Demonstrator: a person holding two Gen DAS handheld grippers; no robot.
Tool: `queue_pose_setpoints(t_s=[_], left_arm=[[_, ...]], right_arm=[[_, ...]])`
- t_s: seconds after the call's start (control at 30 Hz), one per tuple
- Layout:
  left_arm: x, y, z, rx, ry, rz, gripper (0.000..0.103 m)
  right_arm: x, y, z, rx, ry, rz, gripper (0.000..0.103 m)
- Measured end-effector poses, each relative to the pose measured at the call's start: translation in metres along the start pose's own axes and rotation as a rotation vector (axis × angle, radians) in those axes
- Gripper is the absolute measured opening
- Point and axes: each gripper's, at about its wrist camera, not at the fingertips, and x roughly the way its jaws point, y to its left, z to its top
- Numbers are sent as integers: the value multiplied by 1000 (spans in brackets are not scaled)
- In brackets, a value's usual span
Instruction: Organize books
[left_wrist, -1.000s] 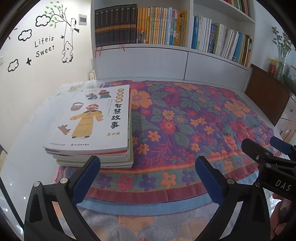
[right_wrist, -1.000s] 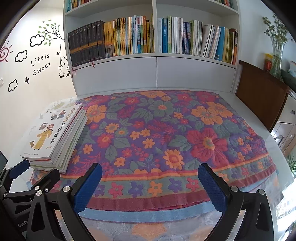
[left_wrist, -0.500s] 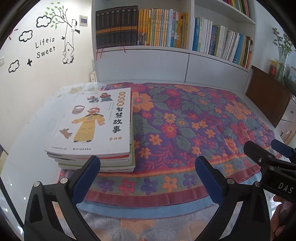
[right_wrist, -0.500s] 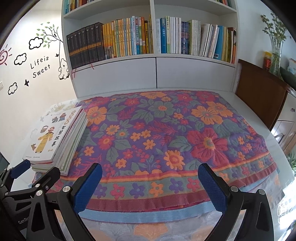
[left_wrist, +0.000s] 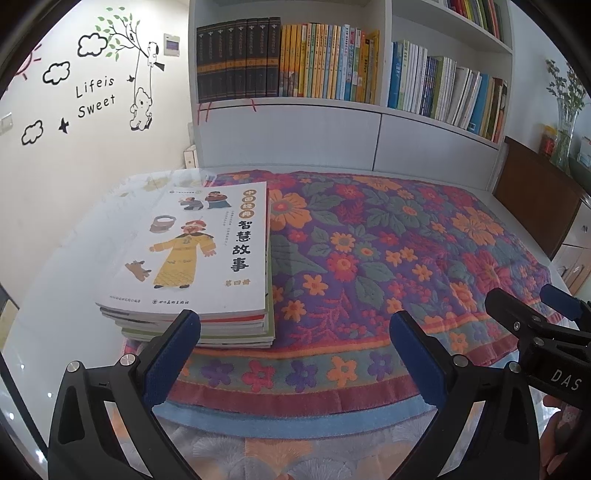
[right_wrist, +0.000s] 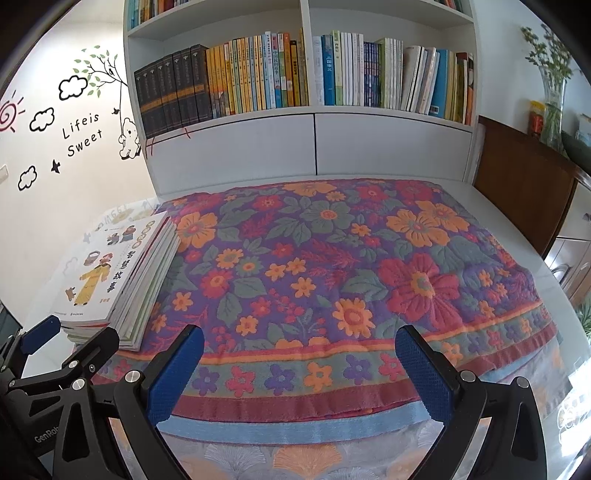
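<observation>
At left of frame: stack (left_wrist: 192, 266) squared on cloth (left_wrist: 388, 258) — looks sorted.
Left gripper (left_wrist: 295, 354): apart, empty.
Right gripper (right_wrist: 299, 369): apart, empty.
Left to do: perhaps shelving — cannot tell.

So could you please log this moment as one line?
left hand-held gripper: open | right hand-held gripper: open | book stack: untouched

Black-framed left tongs (left_wrist: 295, 334) and right tongs (right_wrist: 300, 349), blue textured pads (right_wrist: 176, 373), silver screws, white lettering.
</observation>
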Motion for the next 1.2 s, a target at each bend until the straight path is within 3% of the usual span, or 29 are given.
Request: queue_pose_setpoints(t_s=[1.07,1.2], left_arm=[[0,-1,-1,3,-2,8,102],[1,-1,-1,2,-1,8,102]], right_arm=[[-13,1,-3,2,-32,-7,103],[-11,-1,-3,14,-20,26,103]])
